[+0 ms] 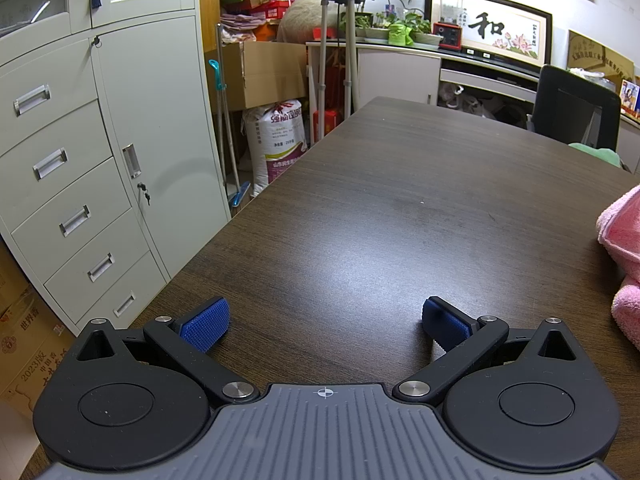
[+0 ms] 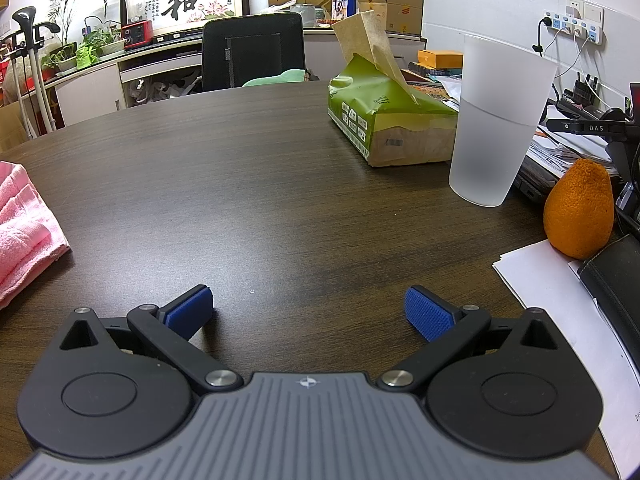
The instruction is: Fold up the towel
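Dark table (image 1: 400,200); pink towel (image 2: 24,220) between spread, empty tools (cup (image 2: 496,128) only in right view).

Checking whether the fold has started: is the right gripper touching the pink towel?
Apart. The right wrist view shows bare table between the open right gripper and the pink towel.

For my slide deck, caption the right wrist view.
Open right gripper above dark wooden table; crumpled pink terry towel lies left, frosted plastic cup right.
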`<state>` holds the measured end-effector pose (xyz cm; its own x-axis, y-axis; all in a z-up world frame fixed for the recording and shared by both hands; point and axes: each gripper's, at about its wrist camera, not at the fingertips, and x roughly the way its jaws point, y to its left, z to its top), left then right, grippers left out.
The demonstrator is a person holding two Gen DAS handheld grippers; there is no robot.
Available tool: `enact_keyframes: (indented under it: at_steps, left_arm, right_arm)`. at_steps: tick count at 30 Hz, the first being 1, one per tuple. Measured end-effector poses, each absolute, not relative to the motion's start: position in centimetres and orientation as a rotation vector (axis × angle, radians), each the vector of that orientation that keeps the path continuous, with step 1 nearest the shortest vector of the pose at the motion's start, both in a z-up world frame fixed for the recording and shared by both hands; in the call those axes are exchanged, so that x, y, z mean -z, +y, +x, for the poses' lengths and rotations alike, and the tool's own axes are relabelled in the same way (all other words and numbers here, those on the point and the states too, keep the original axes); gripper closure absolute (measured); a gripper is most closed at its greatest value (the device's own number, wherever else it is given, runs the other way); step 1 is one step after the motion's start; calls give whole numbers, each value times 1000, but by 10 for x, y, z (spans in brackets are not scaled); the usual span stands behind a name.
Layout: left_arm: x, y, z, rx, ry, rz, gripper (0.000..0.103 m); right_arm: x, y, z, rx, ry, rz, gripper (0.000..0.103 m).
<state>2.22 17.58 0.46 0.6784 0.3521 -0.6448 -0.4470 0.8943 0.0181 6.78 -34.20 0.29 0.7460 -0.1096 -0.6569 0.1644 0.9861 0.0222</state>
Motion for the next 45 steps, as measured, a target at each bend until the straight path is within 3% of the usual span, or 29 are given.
enact_keyframes:
  at_steps: [45]
  left_arm:
    - [-5, 175, 22, -451, 692, -146, 0]
  right_arm:
    - [-4, -336, 68, 212, 718, 109, 0]
